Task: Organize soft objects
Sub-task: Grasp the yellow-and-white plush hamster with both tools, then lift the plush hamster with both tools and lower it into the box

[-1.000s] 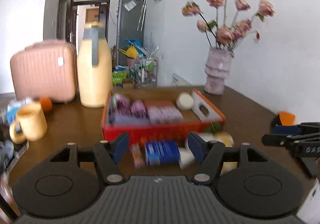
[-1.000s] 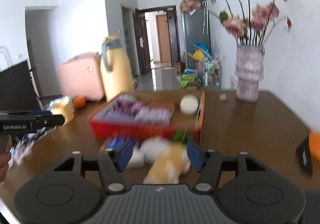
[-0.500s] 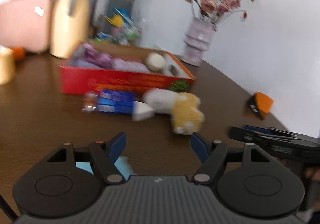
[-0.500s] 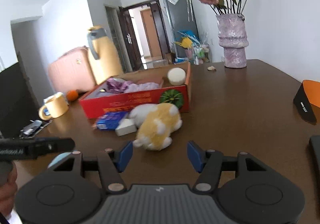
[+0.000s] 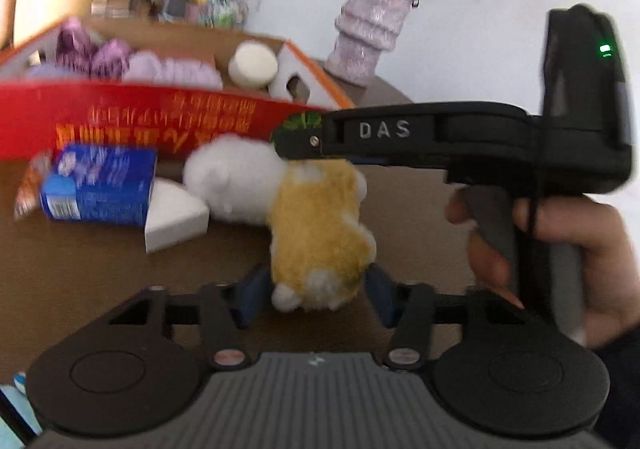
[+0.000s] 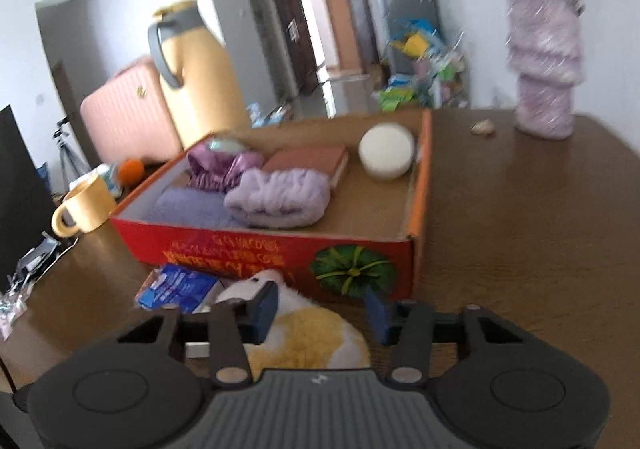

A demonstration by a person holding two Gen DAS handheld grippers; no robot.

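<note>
- Left gripper (image 5: pixel 315 295): jaws closing around the near end of the plush (image 5: pixel 320 233); pads at its sides, firm contact unclear.
- Right gripper (image 6: pixel 322 309): jaws closing over the plush's other end, pads not pressing it.
- The plush lies on the table (image 6: pixel 520 217), just before the red box (image 6: pixel 280 245).
- Beside it, a blue pack (image 5: pixel 100 185).
- In the box: purple cloths (image 6: pixel 276 197).

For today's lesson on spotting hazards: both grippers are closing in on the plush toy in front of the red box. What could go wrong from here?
1. Both the left gripper and the right gripper are closing around the same plush toy, so they may pull against each other or collide.
2. The toy lies against the white wedge and blue packet; lifting may drag them.
3. The red box wall stands close ahead; the right gripper could bump it.
</note>
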